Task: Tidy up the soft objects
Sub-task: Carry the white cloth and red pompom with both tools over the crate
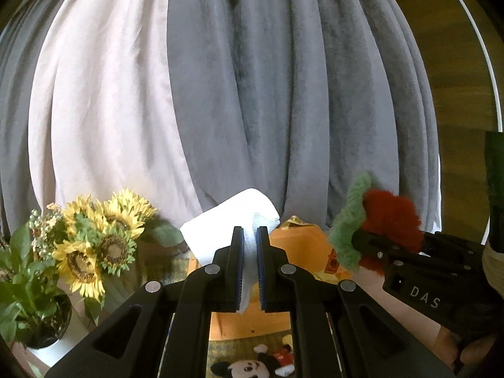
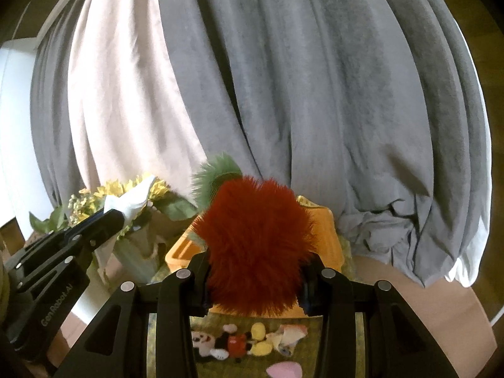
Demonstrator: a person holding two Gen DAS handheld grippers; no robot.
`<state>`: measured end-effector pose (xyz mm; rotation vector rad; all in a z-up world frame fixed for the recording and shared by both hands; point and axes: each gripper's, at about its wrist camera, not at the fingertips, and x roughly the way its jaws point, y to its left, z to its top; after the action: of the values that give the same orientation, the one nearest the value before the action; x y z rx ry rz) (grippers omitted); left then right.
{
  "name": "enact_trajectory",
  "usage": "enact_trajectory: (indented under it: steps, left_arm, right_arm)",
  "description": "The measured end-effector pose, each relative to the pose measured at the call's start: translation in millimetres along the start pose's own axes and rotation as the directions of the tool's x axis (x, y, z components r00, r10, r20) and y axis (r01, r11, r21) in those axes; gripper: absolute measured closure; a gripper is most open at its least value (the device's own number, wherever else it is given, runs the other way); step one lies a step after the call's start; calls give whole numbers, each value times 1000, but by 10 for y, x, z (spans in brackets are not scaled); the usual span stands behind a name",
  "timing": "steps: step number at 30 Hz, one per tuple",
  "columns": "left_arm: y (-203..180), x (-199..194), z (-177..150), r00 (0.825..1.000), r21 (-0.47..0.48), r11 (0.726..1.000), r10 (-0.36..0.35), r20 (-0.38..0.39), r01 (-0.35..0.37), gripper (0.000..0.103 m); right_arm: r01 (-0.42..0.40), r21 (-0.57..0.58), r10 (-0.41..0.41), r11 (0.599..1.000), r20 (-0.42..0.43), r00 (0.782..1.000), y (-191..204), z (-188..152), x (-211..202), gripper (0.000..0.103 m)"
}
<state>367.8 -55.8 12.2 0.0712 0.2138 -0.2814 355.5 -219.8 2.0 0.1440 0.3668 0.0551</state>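
Observation:
A white folded cloth (image 1: pixel 231 220) hangs pinched in my left gripper (image 1: pixel 250 236), which is shut on it; the cloth bulges beyond the fingertips. My right gripper (image 2: pixel 255 271) is shut on a fluffy red plush (image 2: pixel 256 239) with a green furry part (image 2: pixel 217 173) at its top. Both are held up in the air above an orange box (image 1: pixel 302 242) that sits on a patterned mat. In the left wrist view the right gripper (image 1: pixel 356 239) with the red and green plush (image 1: pixel 390 217) shows at the right. In the right wrist view the left gripper (image 2: pixel 118 214) with the white cloth (image 2: pixel 126 203) shows at the left.
Grey and pale curtains (image 1: pixel 267 94) hang close behind. A pot of sunflowers (image 1: pixel 94 236) stands left of the orange box (image 2: pixel 324 230). On the mat below lie a mouse plush (image 2: pixel 220 343), yellow soft pieces (image 2: pixel 260 340) and a pink piece (image 2: pixel 283 370).

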Motion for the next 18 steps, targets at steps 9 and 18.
enact_trajectory:
  steps: [9, 18]
  left_arm:
    - [52, 354, 117, 1000, 13, 1000, 13, -5, -13, 94]
    - [124, 749, 136, 998, 14, 1000, 18, -54, -18, 94]
  right_arm:
    - [-8, -2, 8, 1000, -3, 1000, -92, 182, 383, 62]
    - [21, 3, -21, 1000, -87, 996, -157, 300, 880, 62]
